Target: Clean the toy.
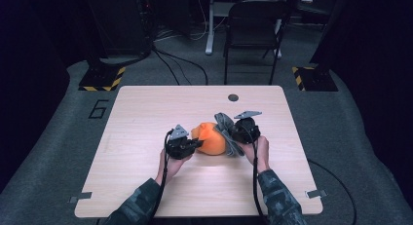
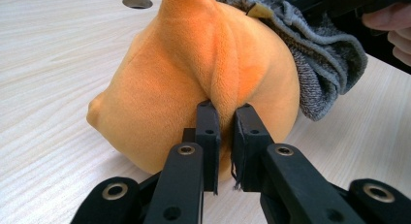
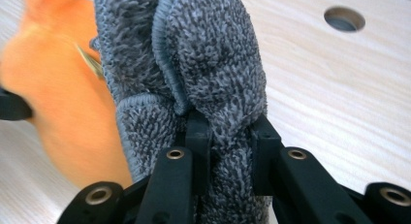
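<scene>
Because the left gripper (image 2: 224,115) has only a thin ridge of plush pinched between its fingers (image 2: 208,136), that fold could slip free if the right hand tugs the grey cloth (image 3: 194,78) sideways, and the orange plush toy (image 2: 194,83) would then roll or slide across the tabletop (image 1: 146,118). A second risk, as I judge it, is that the cloth drags off the toy's side instead of wrapping it, since it is bunched up and hangs loosely. The left fingers are nearly closed, clamped on the toy's raised seam. The right gripper (image 3: 228,132) is likewise squeezed tight on a thick wad of the cloth. Toy and cloth sit mid-tabletop, touching, between the two hands.
</scene>
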Demonstrator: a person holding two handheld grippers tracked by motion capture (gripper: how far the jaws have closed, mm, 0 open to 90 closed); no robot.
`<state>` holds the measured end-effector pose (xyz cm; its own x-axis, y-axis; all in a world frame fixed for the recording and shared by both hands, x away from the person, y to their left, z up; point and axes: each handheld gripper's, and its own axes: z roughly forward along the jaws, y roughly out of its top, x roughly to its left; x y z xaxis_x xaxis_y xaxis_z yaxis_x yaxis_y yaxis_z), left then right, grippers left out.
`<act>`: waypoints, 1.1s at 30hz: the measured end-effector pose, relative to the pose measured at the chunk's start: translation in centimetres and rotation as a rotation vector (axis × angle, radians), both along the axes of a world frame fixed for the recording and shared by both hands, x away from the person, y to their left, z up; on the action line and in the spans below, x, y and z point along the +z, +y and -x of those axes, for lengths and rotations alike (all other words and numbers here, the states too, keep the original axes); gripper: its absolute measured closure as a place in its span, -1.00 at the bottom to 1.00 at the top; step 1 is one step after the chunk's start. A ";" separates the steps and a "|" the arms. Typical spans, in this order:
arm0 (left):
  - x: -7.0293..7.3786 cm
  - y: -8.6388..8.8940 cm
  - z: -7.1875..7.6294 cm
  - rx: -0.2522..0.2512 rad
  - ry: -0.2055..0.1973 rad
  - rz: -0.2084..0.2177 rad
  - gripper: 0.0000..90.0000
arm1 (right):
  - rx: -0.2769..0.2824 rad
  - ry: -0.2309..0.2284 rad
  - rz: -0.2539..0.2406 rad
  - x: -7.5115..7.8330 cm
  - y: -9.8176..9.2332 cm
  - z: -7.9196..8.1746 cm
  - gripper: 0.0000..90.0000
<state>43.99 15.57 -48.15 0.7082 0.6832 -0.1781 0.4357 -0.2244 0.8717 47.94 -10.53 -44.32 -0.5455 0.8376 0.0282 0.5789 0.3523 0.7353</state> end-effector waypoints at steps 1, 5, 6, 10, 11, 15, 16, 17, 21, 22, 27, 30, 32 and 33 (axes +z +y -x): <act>0.0 0.0 0.0 0.000 0.000 0.000 0.83 | -0.006 0.006 0.003 -0.2 -0.2 -0.2 0.67; 0.0 0.1 0.0 -0.003 0.007 0.003 0.82 | -0.025 0.037 0.026 -1.0 -0.8 -0.7 0.67; 0.0 0.1 0.0 -0.002 0.006 0.004 0.82 | -0.036 0.056 0.036 -1.5 -0.9 -0.9 0.67; 0.0 0.3 -0.2 0.000 0.009 0.009 0.82 | -0.058 0.139 0.062 -4.0 -1.8 -2.0 0.66; 0.0 0.4 -0.2 -0.002 0.013 0.009 0.82 | -0.059 0.148 0.055 -4.3 -1.8 -2.1 0.66; -0.1 0.4 -0.2 0.007 0.013 0.021 0.82 | -0.057 0.152 0.050 -4.2 -1.9 -2.2 0.66; -0.1 0.5 -0.2 0.007 0.014 0.021 0.82 | -0.066 0.135 0.050 -3.6 -2.2 -2.1 0.66; -0.1 0.5 -0.2 0.007 0.014 0.021 0.82 | -0.066 0.135 0.050 -3.6 -2.2 -2.1 0.66; -0.1 0.6 -0.4 0.009 0.015 0.027 0.82 | -0.068 0.071 -0.022 -0.8 -2.9 -1.4 0.67; -0.1 0.6 -0.4 0.011 0.016 0.030 0.82 | -0.064 0.056 -0.029 -0.2 -2.9 -1.2 0.67; -0.1 0.6 -0.4 0.013 0.012 0.024 0.82 | -0.002 -0.056 -0.043 3.4 -1.4 0.7 0.67; -0.1 0.6 -0.4 0.014 0.011 0.023 0.81 | 0.025 -0.082 -0.042 4.3 -0.5 1.4 0.67; -0.1 0.6 -0.4 0.014 0.009 0.022 0.81 | 0.072 -0.090 -0.029 4.7 1.1 2.1 0.67; -0.1 0.6 -0.4 0.014 0.009 0.021 0.81 | 0.087 -0.087 -0.020 4.6 1.7 2.2 0.67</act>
